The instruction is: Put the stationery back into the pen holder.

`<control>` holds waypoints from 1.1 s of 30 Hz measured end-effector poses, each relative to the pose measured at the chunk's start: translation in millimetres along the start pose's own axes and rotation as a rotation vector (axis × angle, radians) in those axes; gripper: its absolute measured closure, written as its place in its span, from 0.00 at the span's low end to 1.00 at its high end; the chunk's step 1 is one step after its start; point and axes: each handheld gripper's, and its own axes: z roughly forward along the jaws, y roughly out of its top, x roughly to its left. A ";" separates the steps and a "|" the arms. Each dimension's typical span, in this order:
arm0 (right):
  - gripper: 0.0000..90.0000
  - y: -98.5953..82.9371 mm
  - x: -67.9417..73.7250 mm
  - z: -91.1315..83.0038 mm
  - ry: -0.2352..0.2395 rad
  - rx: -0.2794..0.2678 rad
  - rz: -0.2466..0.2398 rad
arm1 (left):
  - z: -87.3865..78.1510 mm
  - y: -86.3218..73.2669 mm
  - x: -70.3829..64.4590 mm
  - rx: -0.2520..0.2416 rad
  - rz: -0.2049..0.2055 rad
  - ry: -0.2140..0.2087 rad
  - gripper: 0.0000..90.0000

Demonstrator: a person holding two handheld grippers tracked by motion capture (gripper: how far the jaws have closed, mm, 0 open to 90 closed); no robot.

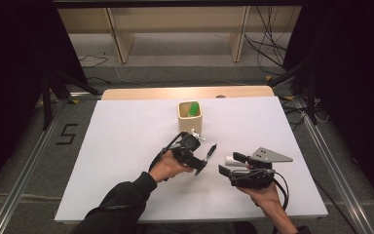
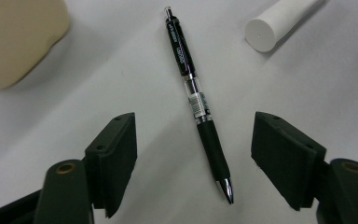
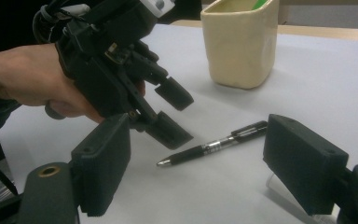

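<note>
Pen (image 2: 197, 100) and left claw (image 2: 193, 158) made the relation that mattered: in the left gripper view we saw the black pen lying flat on the white tabletop (image 2: 307, 84), its long axis running away from the claw, silver tip nearest us and clip end far off toward the cream cup (image 2: 14, 37). The left claw stood wide apart and empty, one jaw on either side of the rubber grip, so we judged the pen already lay crosswise to the closing line. In the high view the left claw (image 1: 198, 163) was clearly the nearer one. The right claw (image 3: 205, 175) was also apart and empty, just beside the white tube (image 1: 231, 160). We judged the left claw needed only to come down.
</note>
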 end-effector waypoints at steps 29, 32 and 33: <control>0.27 0.4 1.5 -0.4 0.004 -0.002 -0.004 | 29.4 2.0 -8.8 0.052 -0.007 0.006 0.72; 0.27 0.1 1.4 0.1 0.004 0.000 -0.008 | 31.2 3.3 -11.7 0.053 0.005 0.018 0.74; 0.27 0.0 1.2 0.2 0.005 0.002 -0.008 | 31.5 3.7 -12.5 0.054 0.008 0.027 0.76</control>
